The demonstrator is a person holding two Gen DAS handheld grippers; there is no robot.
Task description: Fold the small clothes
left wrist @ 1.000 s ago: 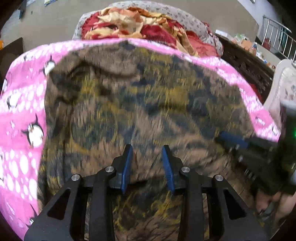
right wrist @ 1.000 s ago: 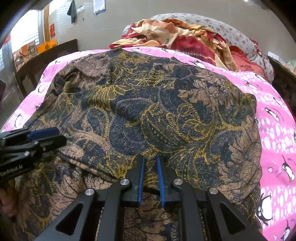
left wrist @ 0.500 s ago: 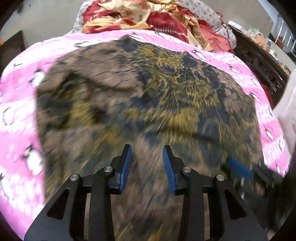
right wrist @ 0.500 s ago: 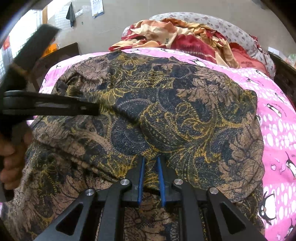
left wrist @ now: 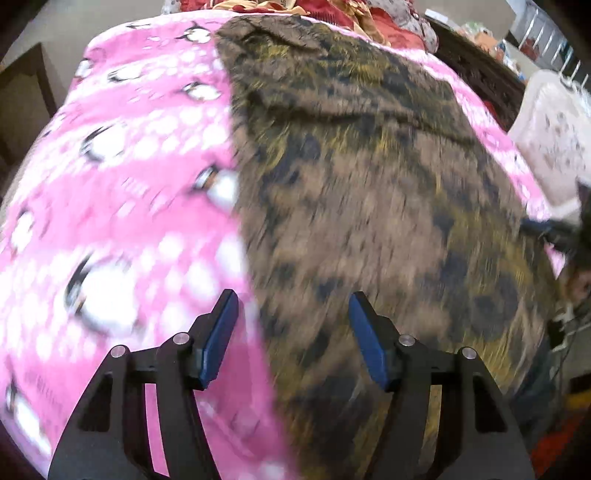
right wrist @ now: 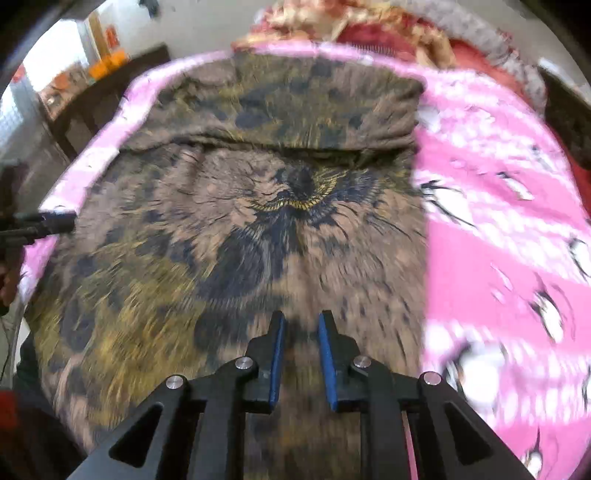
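A brown, navy and gold patterned garment [left wrist: 369, 166] [right wrist: 258, 221] lies spread on a pink penguin blanket [left wrist: 129, 147] [right wrist: 498, 184], with a folded-over band along its far end. My left gripper [left wrist: 290, 306] hovers over the garment's left edge, half over the blanket, jaws opening wide with nothing between them. My right gripper [right wrist: 301, 325] is above the garment's near middle, its jaws opening a little and no cloth pinched. Each gripper shows at the edge of the other view: the left gripper [right wrist: 44, 221] and the right gripper [left wrist: 546, 229]. Both views are blurred by motion.
A heap of red and cream bedding [left wrist: 332, 11] [right wrist: 351, 22] lies at the far end of the bed. A white plastic chair [left wrist: 554, 122] stands to the right, and dark wooden furniture [right wrist: 103, 92] to the left. A hand [right wrist: 7, 280] holds the left gripper.
The right gripper has let go of the fold it pinched and drawn back. The left gripper swung to the garment's left edge and its jaws widened. The garment now lies flatter.
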